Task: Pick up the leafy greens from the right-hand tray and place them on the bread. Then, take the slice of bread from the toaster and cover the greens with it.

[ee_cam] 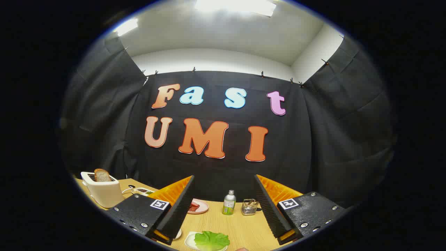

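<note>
Gripper [223, 205] released, grasping nothing; leafy greens [212, 240] at 6 o'clock between fingers. Risk: limp leaf slips from shallow pinch.

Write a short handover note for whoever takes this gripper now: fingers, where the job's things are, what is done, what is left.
Gripper: open, holding nothing, above the table.
Greens: on a white tray between and below the fingers.
Toast: standing in the toaster, beyond the left finger.
Done: nothing that shows.
Left: grip the greens, put them on the bread, then take the toast and cover them.
</note>
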Tool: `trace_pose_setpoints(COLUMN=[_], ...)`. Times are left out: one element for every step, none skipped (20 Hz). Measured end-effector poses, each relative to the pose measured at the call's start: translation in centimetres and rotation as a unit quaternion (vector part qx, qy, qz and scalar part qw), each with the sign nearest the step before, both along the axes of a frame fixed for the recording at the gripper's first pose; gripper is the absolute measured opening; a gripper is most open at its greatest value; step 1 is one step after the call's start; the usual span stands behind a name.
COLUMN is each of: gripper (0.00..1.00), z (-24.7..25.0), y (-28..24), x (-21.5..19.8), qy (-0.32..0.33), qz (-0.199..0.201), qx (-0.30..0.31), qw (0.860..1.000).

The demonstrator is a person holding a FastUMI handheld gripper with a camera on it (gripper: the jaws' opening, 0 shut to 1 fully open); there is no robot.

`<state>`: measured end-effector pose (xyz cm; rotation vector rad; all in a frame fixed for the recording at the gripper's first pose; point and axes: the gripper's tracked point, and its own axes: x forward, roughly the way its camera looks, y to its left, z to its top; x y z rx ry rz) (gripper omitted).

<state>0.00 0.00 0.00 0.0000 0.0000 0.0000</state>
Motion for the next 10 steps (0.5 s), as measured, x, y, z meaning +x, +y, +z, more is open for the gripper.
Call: trace_pose_setpoints(gripper=[0.98,0.98,0.98,0.98,0.98,0.98,0.98,0.98,0.98,0.98], z=[0.08,0.03,0.07,-0.07,-0.16,-0.20,-0.26,-0.34,-0.33,-0.36], y=[-0.04,-0.03,-0.03,-0.02,-0.01,0.01,0.05,0.06,0.09,0.09], x=[0.00,0.08,0.12,0.10,0.11,0.13,0.14,0.12,0.07,0.16], qy=[-0.001,-0.001,-0.001,0.000,0.001,0.002,0.003,0.002,0.002,0.002], qz=[-0.001,0.000,0.000,0.001,0.001,0.002,0.002,0.002,0.004,0.004], qx=[0.001,0.002,0.004,0.004,0.004,0.003,0.002,0.001,0.001,0.001], qw=[1.000,1.000,1.000,1.000,1.000,1.000,1.000,1.000,1.000,1.000])
